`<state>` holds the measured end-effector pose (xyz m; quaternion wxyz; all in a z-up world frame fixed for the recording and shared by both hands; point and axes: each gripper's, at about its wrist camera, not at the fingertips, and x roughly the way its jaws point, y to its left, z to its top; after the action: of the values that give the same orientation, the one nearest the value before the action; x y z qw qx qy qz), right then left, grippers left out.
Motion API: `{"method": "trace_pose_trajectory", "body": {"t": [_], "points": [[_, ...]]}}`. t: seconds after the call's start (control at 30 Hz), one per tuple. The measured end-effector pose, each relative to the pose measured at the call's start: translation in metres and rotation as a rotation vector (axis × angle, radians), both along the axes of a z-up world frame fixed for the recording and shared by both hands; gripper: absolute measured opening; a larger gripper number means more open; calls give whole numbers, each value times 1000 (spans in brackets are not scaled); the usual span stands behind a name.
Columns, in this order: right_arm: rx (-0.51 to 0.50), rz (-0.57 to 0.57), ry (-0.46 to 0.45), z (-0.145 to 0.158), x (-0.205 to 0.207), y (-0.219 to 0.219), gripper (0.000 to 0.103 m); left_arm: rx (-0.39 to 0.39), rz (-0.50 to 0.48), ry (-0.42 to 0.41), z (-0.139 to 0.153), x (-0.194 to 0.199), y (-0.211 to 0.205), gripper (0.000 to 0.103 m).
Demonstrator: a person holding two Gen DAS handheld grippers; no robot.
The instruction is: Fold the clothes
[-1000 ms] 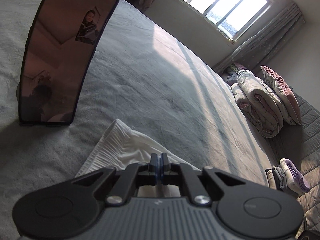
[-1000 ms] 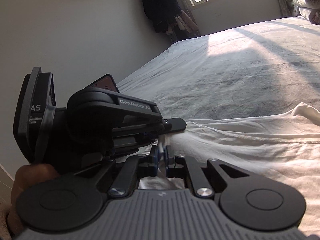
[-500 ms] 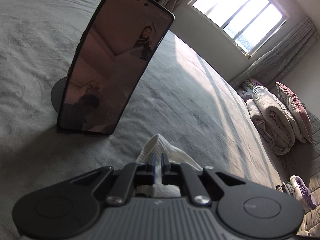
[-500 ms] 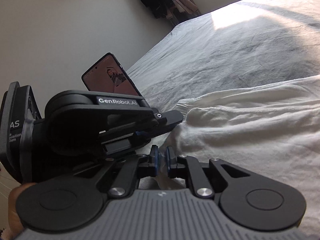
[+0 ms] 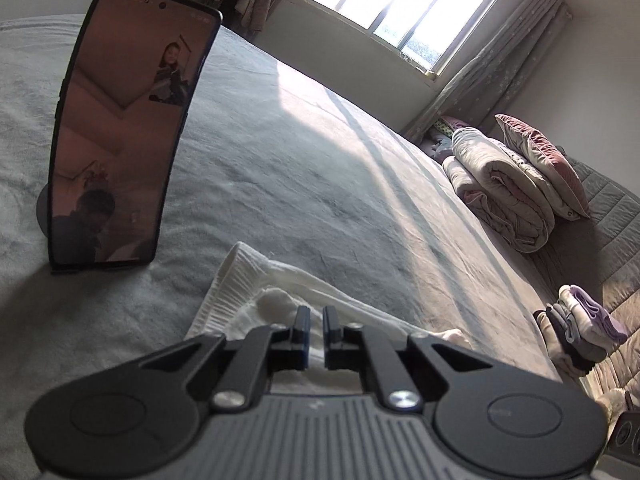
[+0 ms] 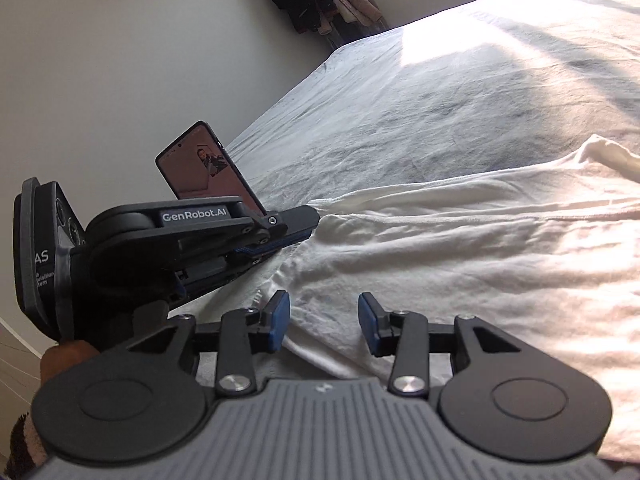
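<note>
- Since a second ago the right gripper [image 6: 323, 322] has gone from pinched shut to jaws opening, with the white garment [image 6: 460, 240] lying under and between the pads but not squeezed, so it looks like it just let go of its edge.
- That garment is spread on the bed [image 6: 420, 112], ribbed hem end toward the phone [image 5: 120, 120].
- Left gripper [image 5: 316, 332] has its jaws closed on a bunched fold of the garment near that hem.
- What could go wrong, I reckon: with only one side held, any pull from the left would drag the cloth sideways and wreck the fold line, or bunch it into a lump.
- The phone, propped upright on its stand, is just beside the hem. A swing of the left gripper or a tug on the fabric could easily knock it flat.
- Further out: rolled duvets and a pillow [image 5: 520, 188] and a small stack of folded clothes [image 5: 580, 328], well apart, not in the way.
</note>
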<state>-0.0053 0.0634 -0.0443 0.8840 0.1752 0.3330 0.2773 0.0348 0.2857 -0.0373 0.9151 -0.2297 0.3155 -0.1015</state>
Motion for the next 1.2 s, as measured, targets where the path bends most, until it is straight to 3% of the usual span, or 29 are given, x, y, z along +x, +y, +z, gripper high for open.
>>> {"method": "trace_pose_trajectory", "body": {"t": [0.2,0.37,0.47,0.57,0.73,0.83,0.9,1.0,1.2], "points": [[-154,-157,-101,7,-17,-73,51,72,-19,25,-10,14,-19,9],[-269,-314,-152,3,-23,-133,53,159,18,29,-17,18,-30,9],[-237,-309,-147,-7,-11,-156,53,215,57,10,-19,18,-36,8],[-231,-273,-113,-17,11,-165,53,267,89,-10,-20,16,-41,8],[-264,-336,-67,-25,33,-180,48,295,98,-41,-19,8,-41,8],[-251,-345,-65,-19,21,-186,52,311,90,-66,-14,-1,-44,14],[-237,-348,-65,-16,9,-187,52,324,83,-85,-10,-9,-48,30],[-206,-345,-68,-13,-9,-187,53,350,47,-115,-6,-20,-56,33],[-265,-299,-127,-12,-46,-165,55,432,-92,-157,-10,-38,-83,43]]}}
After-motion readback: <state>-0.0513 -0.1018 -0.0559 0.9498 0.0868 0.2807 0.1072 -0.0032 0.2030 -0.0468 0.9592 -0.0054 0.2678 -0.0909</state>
